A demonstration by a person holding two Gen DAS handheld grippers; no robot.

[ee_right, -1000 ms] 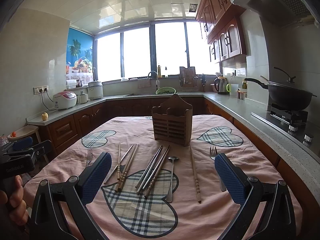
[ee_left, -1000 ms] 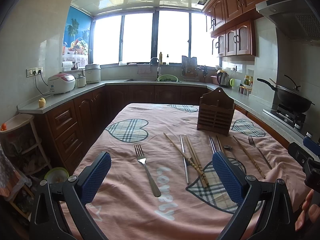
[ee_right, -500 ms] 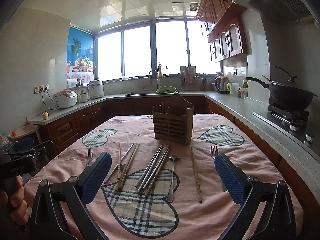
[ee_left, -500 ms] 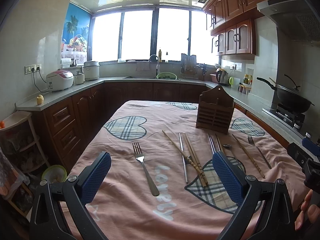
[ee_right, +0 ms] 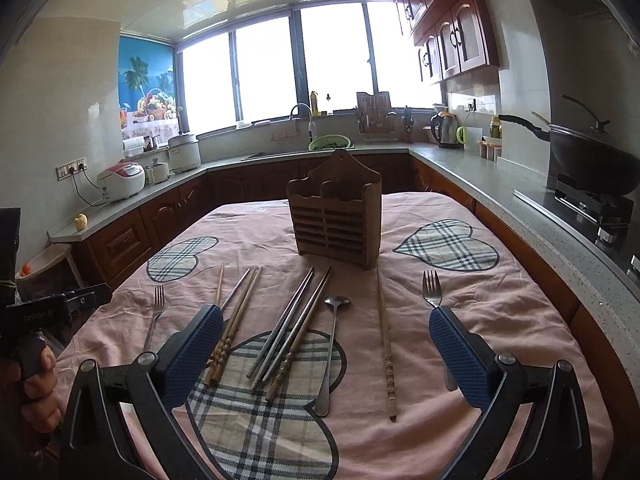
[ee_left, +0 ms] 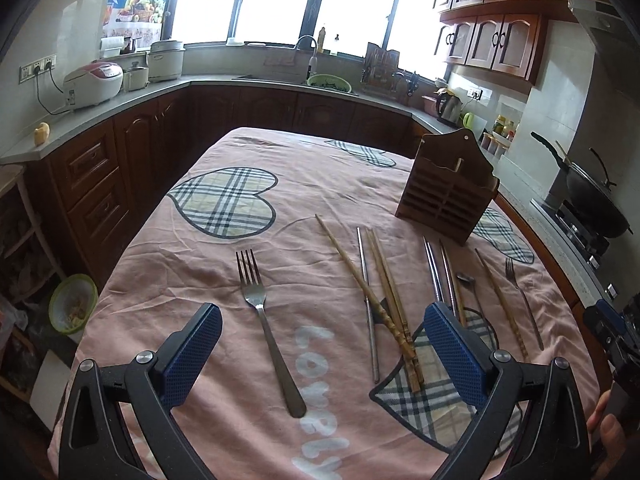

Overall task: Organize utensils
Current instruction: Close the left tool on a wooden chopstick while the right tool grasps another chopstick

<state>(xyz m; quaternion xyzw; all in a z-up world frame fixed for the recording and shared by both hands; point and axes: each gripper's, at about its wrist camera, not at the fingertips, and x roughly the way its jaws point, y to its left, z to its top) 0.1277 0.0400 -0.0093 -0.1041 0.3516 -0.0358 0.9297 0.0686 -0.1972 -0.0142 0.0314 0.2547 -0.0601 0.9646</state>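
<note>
A wooden utensil holder point(ee_right: 335, 218) stands upright on the pink tablecloth point(ee_right: 500, 300); it also shows in the left wrist view point(ee_left: 447, 196). In front of it lie wooden chopsticks point(ee_right: 234, 320), metal chopsticks point(ee_right: 288, 320), a spoon point(ee_right: 330, 354), a single wooden chopstick point(ee_right: 385, 332) and a fork point(ee_right: 431, 290). Another fork point(ee_left: 268, 324) lies at the left, with wooden chopsticks point(ee_left: 376, 296) to its right. My left gripper point(ee_left: 320, 354) is open and empty above that fork. My right gripper point(ee_right: 326, 354) is open and empty above the spoon.
Dark wooden counters surround the table. A rice cooker point(ee_left: 94, 84) sits on the left counter, a wok point(ee_right: 588, 164) on the stove at right, a sink with a green bowl point(ee_right: 330, 144) at the back. A green bowl point(ee_left: 73, 303) sits on the floor at left.
Both grippers have tilted down and moved closer to the table. The utensils look larger and lie between the fingers. Both stay open and empty.
</note>
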